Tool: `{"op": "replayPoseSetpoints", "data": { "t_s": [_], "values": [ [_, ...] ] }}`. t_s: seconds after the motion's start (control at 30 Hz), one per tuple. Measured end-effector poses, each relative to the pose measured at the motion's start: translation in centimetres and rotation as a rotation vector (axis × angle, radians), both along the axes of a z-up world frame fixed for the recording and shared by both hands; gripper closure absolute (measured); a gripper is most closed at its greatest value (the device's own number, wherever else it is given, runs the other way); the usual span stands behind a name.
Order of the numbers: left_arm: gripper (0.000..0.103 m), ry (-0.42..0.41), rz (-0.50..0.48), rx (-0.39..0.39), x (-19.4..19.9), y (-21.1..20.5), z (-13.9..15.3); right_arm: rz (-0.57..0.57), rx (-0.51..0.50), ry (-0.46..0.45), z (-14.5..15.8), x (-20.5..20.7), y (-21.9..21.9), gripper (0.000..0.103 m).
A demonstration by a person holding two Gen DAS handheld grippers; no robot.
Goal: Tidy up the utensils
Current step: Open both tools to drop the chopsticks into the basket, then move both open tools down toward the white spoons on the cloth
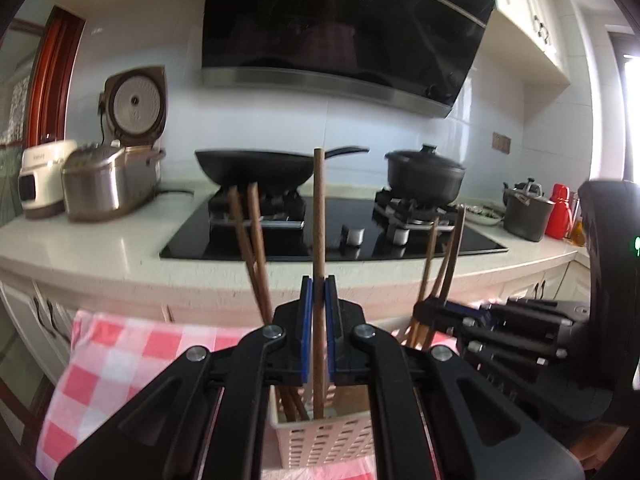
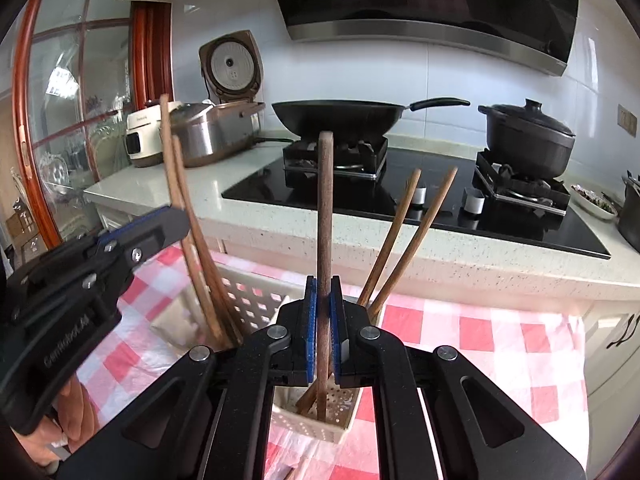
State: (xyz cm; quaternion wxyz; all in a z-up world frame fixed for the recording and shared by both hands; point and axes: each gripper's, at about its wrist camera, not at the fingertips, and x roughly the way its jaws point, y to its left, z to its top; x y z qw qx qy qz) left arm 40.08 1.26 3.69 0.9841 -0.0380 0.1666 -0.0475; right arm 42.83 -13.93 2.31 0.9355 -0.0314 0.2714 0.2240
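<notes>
Each claw is clenched on one wooden stick, held upright with its lower end down in a white perforated basket. In the left wrist view the left claw (image 1: 319,284) pinches a chopstick (image 1: 319,216) at lower centre, its tip inside the basket (image 1: 320,440) at the bottom of the frame, beside other chopsticks (image 1: 250,240) leaning to the left. In the right wrist view the right claw (image 2: 323,286) grips a flatter, rounded-top stick (image 2: 325,200), also lower centre, standing in the basket compartment (image 2: 340,412) with a pair (image 2: 408,236) leaning right. I cannot tell whether either held tip rests on the bottom.

The basket sits on a red-checked cloth (image 2: 480,332); behind it, across the middle of both frames, run the worktop (image 1: 100,248) and the hob (image 2: 400,208) with its wok (image 2: 340,114) and pot (image 2: 528,140).

The trouble I would expect: both claws crowd the same small basket, so they could knock each other or the leaning sticks. The basket looks light; a sideways pull on a stick could tip it or drag it on the cloth. Letting go while a stick hangs high would let it drop and topple outward.
</notes>
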Motion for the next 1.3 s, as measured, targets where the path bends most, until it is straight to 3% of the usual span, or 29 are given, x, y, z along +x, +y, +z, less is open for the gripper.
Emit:
{"op": "replayPoseSetpoints", "data": {
  "t_s": [0.17, 0.23, 0.3, 0.43, 0.53, 0.6, 0.67, 0.8, 1.03, 1.3],
  "values": [
    [0.096, 0.011, 0.033, 0.026, 0.3, 0.7, -1.3, -0.007, 0.006, 0.018, -0.1, 0.8, 0.4, 0.094],
    [0.085, 0.006, 0.048, 0.035, 0.0, 1.1, -1.3, -0.019, 0.007, 0.016, 0.0, 0.6, 0.2, 0.091],
    [0.069, -0.009, 0.06, 0.035, -0.9, 1.6, -1.2, -0.033, 0.014, 0.006, 0.2, 0.1, -0.3, 0.079],
    [0.06, -0.037, 0.096, 0.068, -3.6, 2.2, -0.9, -0.045, 0.046, -0.023, 0.8, -2.5, -2.4, 0.075],
    [0.041, -0.039, 0.127, 0.079, -6.2, 2.8, -1.4, -0.045, 0.067, -0.022, 0.7, -4.8, -4.1, 0.074],
    [0.027, -0.028, 0.142, 0.093, -7.8, 3.0, -1.9, -0.048, 0.083, -0.02, 0.2, -7.0, -5.3, 0.061],
    [0.021, -0.014, 0.159, 0.115, -9.7, 3.0, -2.7, -0.047, 0.097, -0.013, -0.5, -9.0, -6.1, 0.058],
    [0.017, 0.024, 0.172, 0.135, -12.9, 3.1, -4.2, -0.06, 0.097, 0.017, -2.5, -12.7, -7.1, 0.058],
    [0.017, 0.111, 0.162, 0.08, -17.8, 3.7, -7.2, -0.07, 0.146, 0.13, -7.2, -18.0, -7.9, 0.058],
    [0.016, 0.164, 0.129, 0.086, -21.3, 3.0, -10.4, -0.047, 0.154, 0.255, -11.1, -20.3, -6.3, 0.058]
  ]
}}
